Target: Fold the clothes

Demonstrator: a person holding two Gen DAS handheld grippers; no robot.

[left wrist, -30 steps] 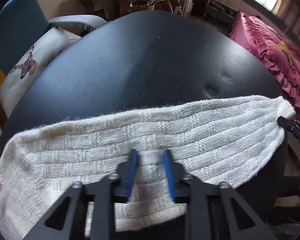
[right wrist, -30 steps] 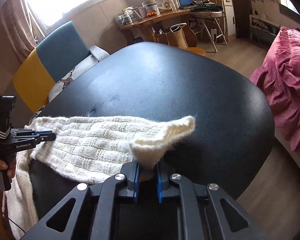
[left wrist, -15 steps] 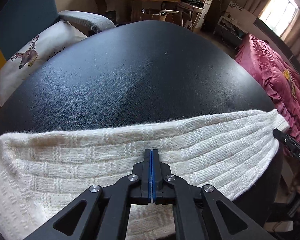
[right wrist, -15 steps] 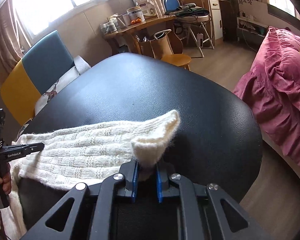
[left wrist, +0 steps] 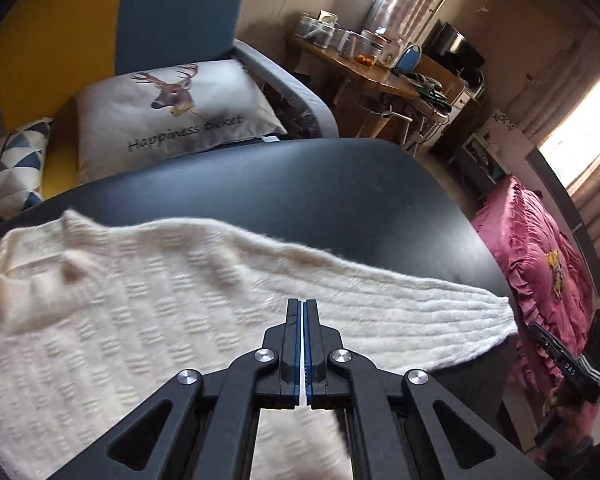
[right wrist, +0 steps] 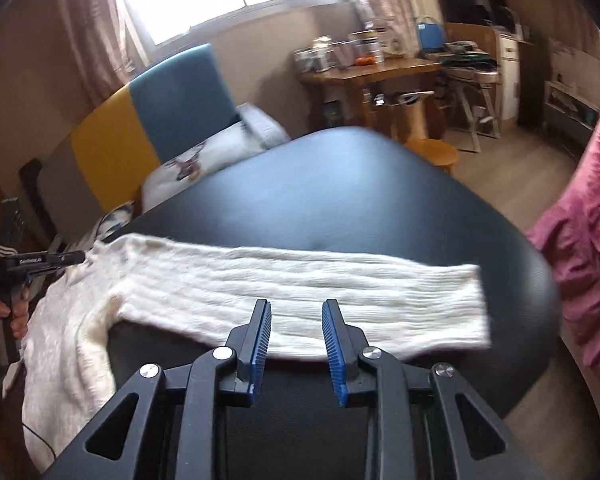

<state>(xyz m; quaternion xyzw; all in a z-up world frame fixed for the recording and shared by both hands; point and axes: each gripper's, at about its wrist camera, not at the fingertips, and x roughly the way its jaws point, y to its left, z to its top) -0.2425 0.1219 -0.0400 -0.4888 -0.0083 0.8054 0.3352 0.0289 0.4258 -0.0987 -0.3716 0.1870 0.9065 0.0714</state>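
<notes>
A cream knit sweater lies on the black padded table. Its body hangs over the left near edge and one long sleeve lies flat across the table toward the right. My left gripper is shut with its blue pads together above the sweater; no cloth shows between them. My right gripper is open and empty just above the near edge of the sleeve. The left gripper also shows in the right wrist view, over the sweater's shoulder at the far left.
A blue and yellow sofa with a deer pillow stands behind the table. A pink bedspread lies to the right. A cluttered wooden desk and a round stool stand beyond the table's far edge.
My right gripper has opened and let go of the sleeve cuff, which now lies flat. My left gripper closed, then lifted and turned left toward the sofa.
</notes>
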